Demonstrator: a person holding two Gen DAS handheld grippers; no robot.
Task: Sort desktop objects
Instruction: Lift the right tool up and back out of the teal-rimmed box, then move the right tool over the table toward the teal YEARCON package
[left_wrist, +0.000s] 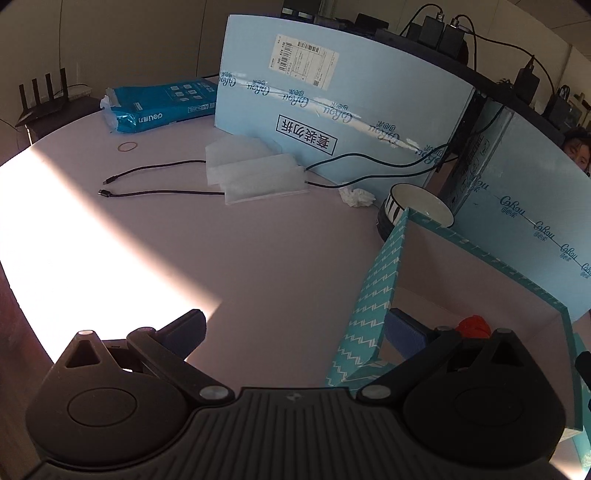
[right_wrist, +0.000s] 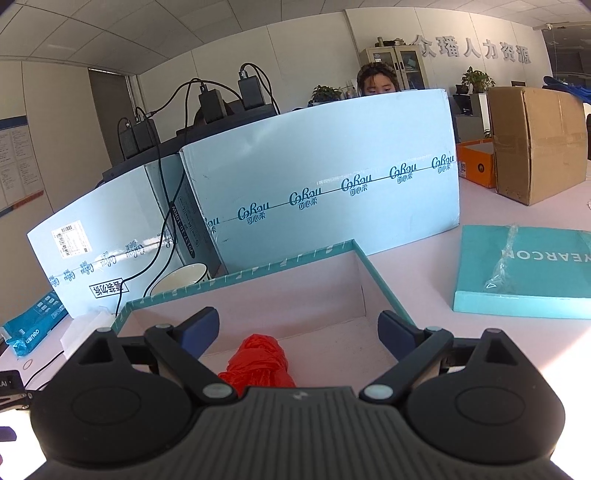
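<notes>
A teal open box (right_wrist: 380, 280) with a pale inside stands on the pinkish desk. A crumpled red plastic bag (right_wrist: 258, 362) lies on its floor, loose, below my right gripper (right_wrist: 297, 328), which hangs open above the box. In the left wrist view the same teal box (left_wrist: 376, 291) is at the right, with the red bag (left_wrist: 474, 326) partly hidden behind a finger. My left gripper (left_wrist: 295, 328) is open and straddles the box's left wall, one finger (left_wrist: 406, 332) inside. It holds nothing.
Two tall light-blue cartons (left_wrist: 332, 107) wall off the back. On the desk lie a black cable (left_wrist: 159, 181), white foam sheets (left_wrist: 255, 170), a crumpled tissue (left_wrist: 356, 196), a rubber band (left_wrist: 127, 146), a blue paper pack (left_wrist: 159, 105), a striped bowl (left_wrist: 417, 208). Teal lid (right_wrist: 524, 273), brown carton (right_wrist: 535, 144) right.
</notes>
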